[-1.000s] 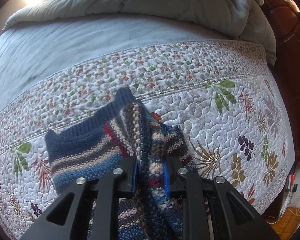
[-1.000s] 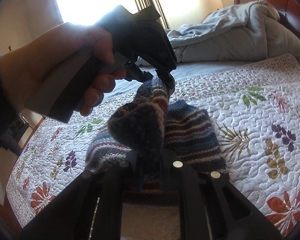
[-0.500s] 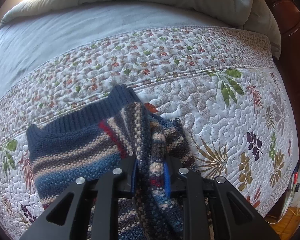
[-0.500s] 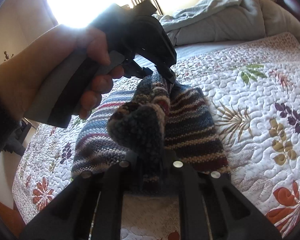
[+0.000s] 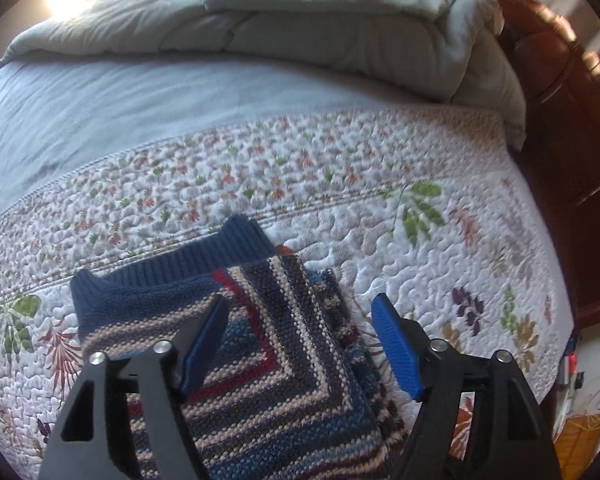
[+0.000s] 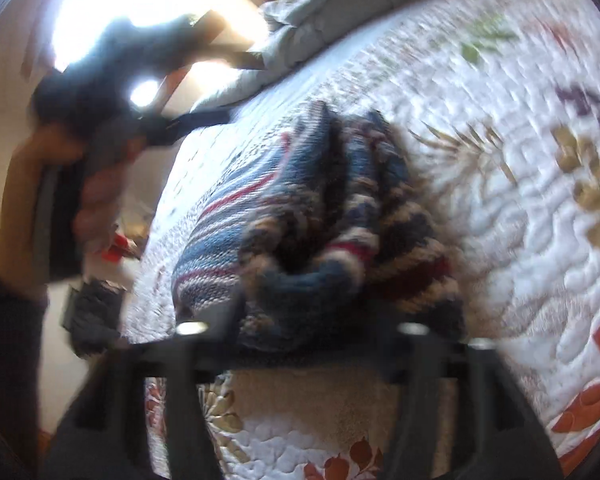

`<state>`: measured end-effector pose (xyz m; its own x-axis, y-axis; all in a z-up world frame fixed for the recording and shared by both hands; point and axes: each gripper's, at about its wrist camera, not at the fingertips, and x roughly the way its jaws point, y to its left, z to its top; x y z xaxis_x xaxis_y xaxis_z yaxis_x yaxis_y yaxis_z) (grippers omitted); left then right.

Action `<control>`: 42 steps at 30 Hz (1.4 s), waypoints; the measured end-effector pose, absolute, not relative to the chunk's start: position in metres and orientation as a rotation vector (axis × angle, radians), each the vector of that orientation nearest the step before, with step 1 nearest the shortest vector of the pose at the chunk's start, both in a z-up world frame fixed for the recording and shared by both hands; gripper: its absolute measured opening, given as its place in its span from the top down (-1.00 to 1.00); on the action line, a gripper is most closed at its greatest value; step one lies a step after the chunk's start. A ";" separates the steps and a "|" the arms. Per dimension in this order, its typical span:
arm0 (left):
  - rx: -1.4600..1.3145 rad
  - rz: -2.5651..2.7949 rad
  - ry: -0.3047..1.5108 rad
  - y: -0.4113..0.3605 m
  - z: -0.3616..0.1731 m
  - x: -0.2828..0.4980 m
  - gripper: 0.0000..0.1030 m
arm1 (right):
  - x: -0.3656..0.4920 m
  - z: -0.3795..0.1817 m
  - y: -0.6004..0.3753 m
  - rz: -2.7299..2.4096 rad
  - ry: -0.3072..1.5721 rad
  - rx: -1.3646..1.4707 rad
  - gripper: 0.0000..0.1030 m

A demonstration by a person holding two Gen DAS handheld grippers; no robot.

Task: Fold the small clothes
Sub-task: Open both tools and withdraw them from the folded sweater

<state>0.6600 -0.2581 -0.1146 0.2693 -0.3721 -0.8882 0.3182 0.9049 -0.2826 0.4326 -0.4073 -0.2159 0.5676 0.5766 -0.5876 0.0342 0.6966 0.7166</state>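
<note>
The striped knit sweater [image 5: 268,360] lay on the floral quilt [image 5: 340,184] of the bed, near its front edge, with one side folded diagonally over the body and the navy ribbed hem [image 5: 172,268] away from the camera. The left gripper [image 5: 300,344] stood over the folded flap with its jaws well apart; they had just been opening, and the blue pads [image 5: 396,348] pressed on nothing, though the knit lay below and between them. In the blurred right wrist view the right gripper [image 6: 312,320] also had its jaws spread, having just been opening, with a bunched roll of sleeve or edge between them but apparently not pinched.

Risks from this state, as judged:
- The bulky knit could spring back, since the bunched end beside the right gripper looked loose and unflattened.
- A pad could snag the open weave on withdrawal and drag the flap out of line.
- The uneven right edge, where layers showed stepped, could produce a lopsided next fold unless squared first.
</note>
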 end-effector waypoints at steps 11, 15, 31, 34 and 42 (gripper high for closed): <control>-0.227 -0.584 1.068 -0.144 -0.123 0.540 -0.52 | 0.444 -0.242 -0.433 0.503 0.949 1.095 -0.39; -0.186 -0.580 1.086 -0.134 -0.131 0.520 -0.53 | 0.453 -0.238 -0.420 0.506 0.923 1.101 0.14; -0.210 -0.738 1.125 -0.150 -0.153 0.496 -0.52 | 0.410 -0.243 -0.442 0.444 0.913 0.944 0.71; -0.199 -0.719 1.183 -0.151 -0.172 0.499 -0.52 | 0.411 -0.240 -0.443 0.450 0.919 0.968 0.38; -0.216 -0.733 1.181 -0.153 -0.183 0.490 -0.58 | 0.456 -0.197 -0.477 0.428 0.895 0.861 0.17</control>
